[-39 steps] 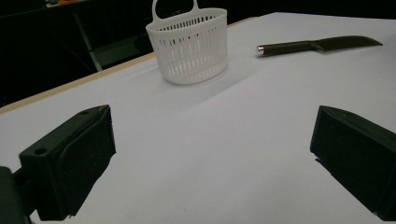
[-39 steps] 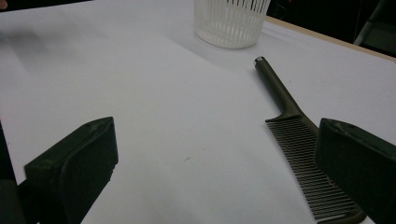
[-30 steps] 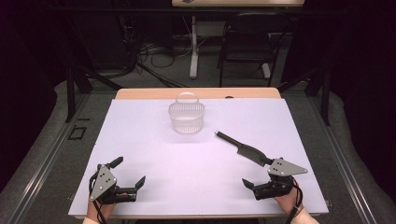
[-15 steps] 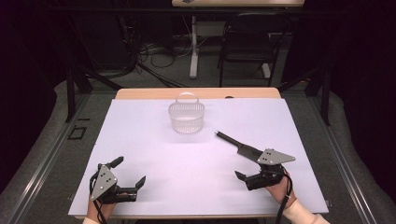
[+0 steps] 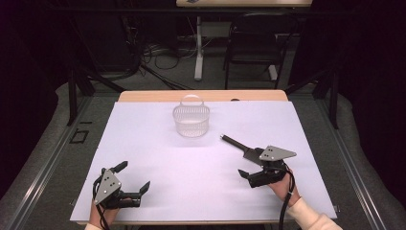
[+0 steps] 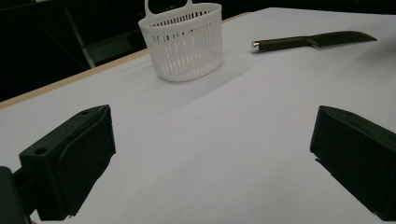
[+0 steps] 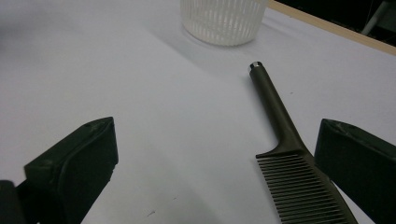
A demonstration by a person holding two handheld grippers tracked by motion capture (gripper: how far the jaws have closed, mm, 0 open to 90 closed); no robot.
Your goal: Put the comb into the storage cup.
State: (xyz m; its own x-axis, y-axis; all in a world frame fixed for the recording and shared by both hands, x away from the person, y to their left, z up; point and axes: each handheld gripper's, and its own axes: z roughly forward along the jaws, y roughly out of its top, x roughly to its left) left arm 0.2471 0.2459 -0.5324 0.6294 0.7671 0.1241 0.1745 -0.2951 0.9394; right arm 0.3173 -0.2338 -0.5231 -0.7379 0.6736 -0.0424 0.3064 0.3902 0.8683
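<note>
A dark comb (image 5: 238,143) with a long thin handle lies flat on the white table cover (image 5: 153,143), right of centre. My right gripper (image 5: 250,168) stands open at the comb's toothed end. In the right gripper view the comb's teeth (image 7: 299,186) lie just inside the right jaw and its handle points toward the basket (image 7: 224,18). This white slatted basket (image 5: 191,120) with a loop handle stands upright at the far middle. My left gripper (image 5: 132,176) rests open near the front left edge with nothing between its jaws. Its own view shows the basket (image 6: 184,39) and the comb (image 6: 308,41) far ahead.
The table's wooden far edge (image 5: 201,96) runs behind the basket. Beyond it on the dark floor stand a black chair (image 5: 253,48) and cables. Bare white cover stretches between the two grippers and across the left half.
My right gripper has moved forward and a little left, up to the comb's toothed end. The left gripper, basket and comb have stayed put.
</note>
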